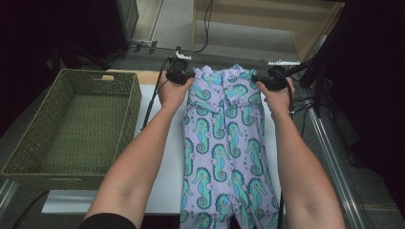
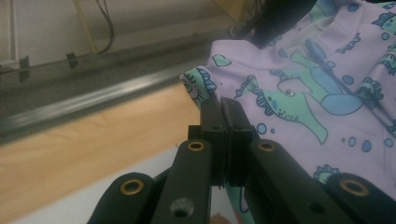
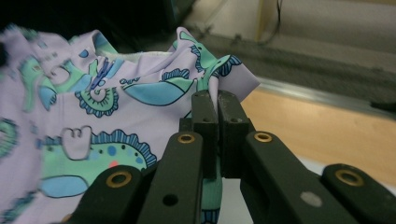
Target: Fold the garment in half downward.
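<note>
A lilac garment [image 1: 222, 143] printed with teal and blue seahorses lies lengthwise on the white table top [image 1: 162, 157], its lower part hanging over the near edge. At its far end my left gripper [image 1: 180, 75] is shut on the garment's left top corner [image 2: 198, 86]. My right gripper [image 1: 272, 78] is shut on the right top corner [image 3: 224, 70]. Both corners are pinched between closed jaws and raised a little off the table. In the left gripper view the fabric [image 2: 303, 93] spreads to the right of the jaws; in the right gripper view the cloth [image 3: 93, 116] spreads to the left.
A large woven green basket [image 1: 71, 124] stands empty on the left of the table. A wooden strip [image 2: 93, 149] runs along the table's far edge. Cables and dark stands crowd the floor behind and to the right.
</note>
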`<state>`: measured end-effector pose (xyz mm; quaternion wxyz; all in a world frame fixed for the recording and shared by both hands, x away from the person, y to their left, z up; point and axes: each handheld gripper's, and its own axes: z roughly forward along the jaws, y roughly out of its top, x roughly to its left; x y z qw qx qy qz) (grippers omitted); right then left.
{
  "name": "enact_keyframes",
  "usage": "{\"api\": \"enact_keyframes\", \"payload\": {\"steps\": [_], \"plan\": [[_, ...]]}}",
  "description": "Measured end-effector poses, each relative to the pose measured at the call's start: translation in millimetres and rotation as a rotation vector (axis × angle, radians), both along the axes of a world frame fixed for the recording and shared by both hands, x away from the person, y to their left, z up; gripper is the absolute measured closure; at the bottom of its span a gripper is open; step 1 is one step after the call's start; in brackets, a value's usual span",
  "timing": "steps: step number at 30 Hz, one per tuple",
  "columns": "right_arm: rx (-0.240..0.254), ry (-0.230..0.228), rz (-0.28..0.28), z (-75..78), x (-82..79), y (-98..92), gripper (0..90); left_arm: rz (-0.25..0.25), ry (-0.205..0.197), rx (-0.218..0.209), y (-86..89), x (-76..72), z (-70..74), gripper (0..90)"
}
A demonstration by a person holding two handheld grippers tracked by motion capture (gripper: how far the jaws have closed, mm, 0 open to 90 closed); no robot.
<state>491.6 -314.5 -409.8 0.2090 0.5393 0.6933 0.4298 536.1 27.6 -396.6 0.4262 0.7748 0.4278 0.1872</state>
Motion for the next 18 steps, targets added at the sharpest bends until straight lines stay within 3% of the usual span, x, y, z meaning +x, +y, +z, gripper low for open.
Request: {"api": "enact_keyframes", "payload": {"steps": [4, 6, 10, 18], "plan": [[0.015, -0.125, 0.007, 24.0, 4.9, 5.9, 86.1, -0.019, -0.066, -0.093, 3.9, 1.5, 29.8, 88.6], [0.007, -0.167, 0.005, 27.5, 2.1, 6.8, 86.0, -0.025, -0.074, -0.106, 4.3, -4.3, 33.1, 88.5], [0.029, -0.195, 0.067, 17.8, -7.3, 4.3, 85.9, -0.034, -0.07, -0.122, 3.3, -21.6, 21.9, 88.4], [0.044, -0.236, 0.122, -3.9, -43.1, 7.0, 85.8, -0.053, -0.071, -0.137, 7.4, -60.2, 1.4, 88.3]]}}
